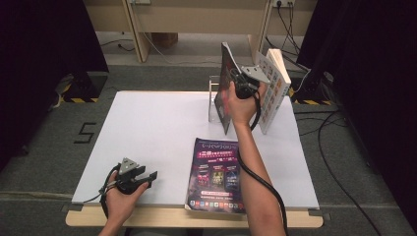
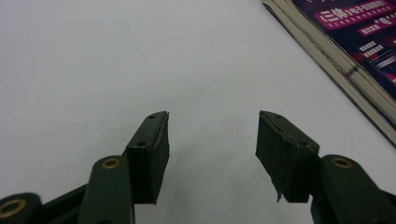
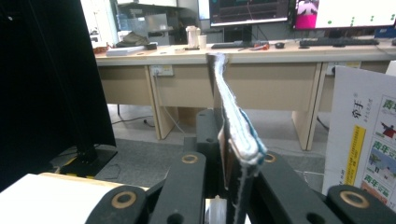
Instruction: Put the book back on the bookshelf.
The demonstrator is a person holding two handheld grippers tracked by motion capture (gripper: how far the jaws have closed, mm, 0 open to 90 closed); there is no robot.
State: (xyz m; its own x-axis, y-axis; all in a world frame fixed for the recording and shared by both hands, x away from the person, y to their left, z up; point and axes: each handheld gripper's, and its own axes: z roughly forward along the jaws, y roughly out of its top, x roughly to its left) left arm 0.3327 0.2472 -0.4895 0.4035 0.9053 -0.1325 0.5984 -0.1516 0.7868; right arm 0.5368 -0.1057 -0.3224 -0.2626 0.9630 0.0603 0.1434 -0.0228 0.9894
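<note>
Left tool: held in the person's left hand at the near left corner of the white tabletop; low over the surface, jaws apart with nothing between them, bare white board showing in the gap in the left gripper view; Purple magazine: lying flat, cover up, at the near edge of the tabletop, right of the left tool and apart from it; its stacked page edges show at the upper right of the left gripper view; Metal bookend: upright at the far middle of the tabletop; Dark-covered book: standing on edge and tilted, just beside the bookend; Right tool: raised in the person's right hand, jaws clamped together on the top edge of the dark-covered book, whose pale pages rise between them in the right gripper view; White-covered book: standing tilted on the tabletop at the far right, just beside the right hand.
</note>
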